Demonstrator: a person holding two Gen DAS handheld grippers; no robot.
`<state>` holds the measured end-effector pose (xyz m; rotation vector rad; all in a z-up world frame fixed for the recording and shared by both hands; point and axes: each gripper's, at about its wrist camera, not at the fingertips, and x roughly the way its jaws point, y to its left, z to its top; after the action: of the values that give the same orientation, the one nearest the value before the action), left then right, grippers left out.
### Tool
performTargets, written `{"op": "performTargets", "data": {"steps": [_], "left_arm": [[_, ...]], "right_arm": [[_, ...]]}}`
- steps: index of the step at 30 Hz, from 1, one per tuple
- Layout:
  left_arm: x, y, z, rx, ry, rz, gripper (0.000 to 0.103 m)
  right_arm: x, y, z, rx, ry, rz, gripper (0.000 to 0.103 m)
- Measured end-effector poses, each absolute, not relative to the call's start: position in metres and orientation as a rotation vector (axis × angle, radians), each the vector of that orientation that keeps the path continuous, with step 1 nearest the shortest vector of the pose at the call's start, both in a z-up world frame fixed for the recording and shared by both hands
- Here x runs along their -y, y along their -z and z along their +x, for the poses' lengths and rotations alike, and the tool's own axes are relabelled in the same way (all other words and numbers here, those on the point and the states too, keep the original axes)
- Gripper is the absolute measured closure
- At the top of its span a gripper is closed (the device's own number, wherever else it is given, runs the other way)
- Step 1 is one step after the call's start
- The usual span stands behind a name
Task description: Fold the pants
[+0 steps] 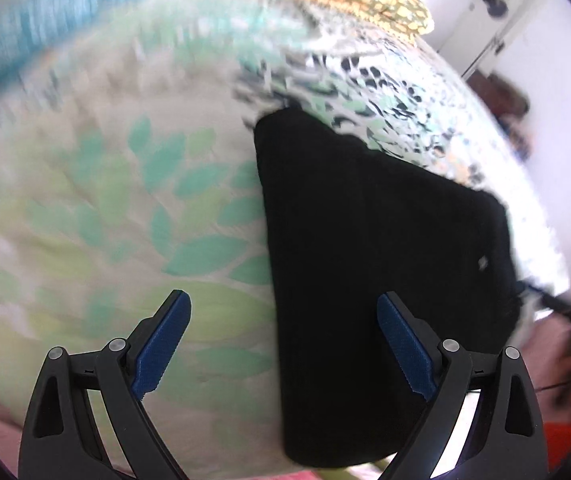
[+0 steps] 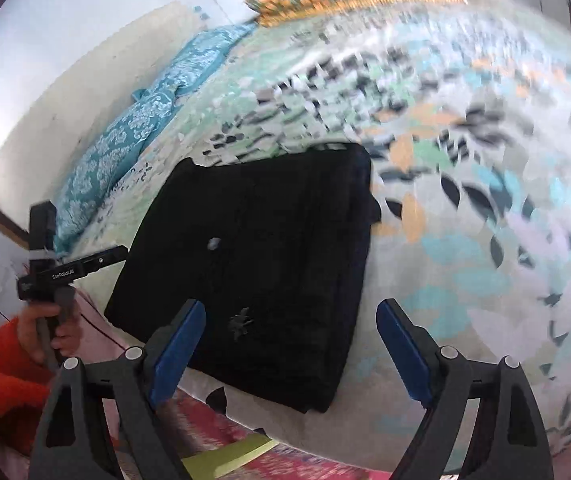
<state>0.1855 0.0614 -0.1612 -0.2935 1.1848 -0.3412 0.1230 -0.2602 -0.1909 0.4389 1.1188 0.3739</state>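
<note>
The black pants [image 2: 253, 276] lay on the bed [image 2: 465, 240] as a compact folded slab, near the bed's front edge, so the folding looked close to done. Both grippers hung above it with fingers spread wide and nothing between them. From the left gripper [image 1: 283, 344] the bundle sat ahead and to the right, its long axis running away from the fingers; from the right gripper [image 2: 291, 350] it sat ahead and to the left. Each was near one flank of the slab, neither plainly closer.
</note>
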Motion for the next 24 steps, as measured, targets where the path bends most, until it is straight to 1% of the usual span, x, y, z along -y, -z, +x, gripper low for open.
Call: {"op": "performTargets", "data": {"steps": [2, 4, 5, 7, 8, 9, 10, 11, 12, 14, 18, 22, 23, 24], "left_arm": [[-0.064, 0.177, 0.195, -1.237, 0.404, -0.373, 0.008], [-0.061, 0.190, 0.204, -1.274, 0.443, -0.420, 0.006], [-0.058, 0.192, 0.205, -1.273, 0.449, -0.427, 0.004], [-0.049, 0.193, 0.209, -1.262, 0.483, -0.442, 0.005], [-0.043, 0.195, 0.209, -1.265, 0.519, -0.466, 0.016], [-0.037, 0.195, 0.210, -1.271, 0.548, -0.480, 0.037], [-0.030, 0.193, 0.208, -1.265, 0.514, -0.431, 0.042], [-0.025, 0.190, 0.206, -1.253, 0.497, -0.384, 0.052], [-0.024, 0.185, 0.205, -1.244, 0.497, -0.378, 0.063], [-0.026, 0.170, 0.204, -1.223, 0.507, -0.412, 0.069], [-0.017, 0.127, 0.223, -1.123, 0.549, -0.408, 0.071], [0.000, 0.096, 0.275, -1.028, 0.529, -0.378, 0.070], [0.006, 0.094, 0.287, -1.015, 0.513, -0.367, 0.067], [0.012, 0.095, 0.299, -1.007, 0.484, -0.341, 0.060]], "right_arm": [[0.268, 0.214, 0.138, -1.186, -0.447, 0.552, 0.016], [0.266, 0.233, 0.150, -1.222, -0.518, 0.631, 0.016], [0.264, 0.238, 0.155, -1.219, -0.546, 0.658, 0.016], [0.255, 0.241, 0.162, -1.209, -0.573, 0.694, 0.017], [0.248, 0.242, 0.164, -1.215, -0.590, 0.704, 0.019], [0.243, 0.242, 0.165, -1.214, -0.606, 0.704, 0.025], [0.241, 0.242, 0.164, -1.204, -0.610, 0.717, 0.046], [0.242, 0.241, 0.162, -1.181, -0.618, 0.755, 0.057], [0.242, 0.237, 0.160, -1.161, -0.623, 0.774, 0.059], [0.241, 0.223, 0.158, -1.128, -0.631, 0.755, 0.063], [0.247, 0.179, 0.178, -1.025, -0.663, 0.732, 0.065], [0.261, 0.141, 0.230, -0.955, -0.621, 0.640, 0.065], [0.265, 0.138, 0.245, -0.957, -0.600, 0.616, 0.064], [0.269, 0.138, 0.256, -0.968, -0.563, 0.586, 0.061]]}}
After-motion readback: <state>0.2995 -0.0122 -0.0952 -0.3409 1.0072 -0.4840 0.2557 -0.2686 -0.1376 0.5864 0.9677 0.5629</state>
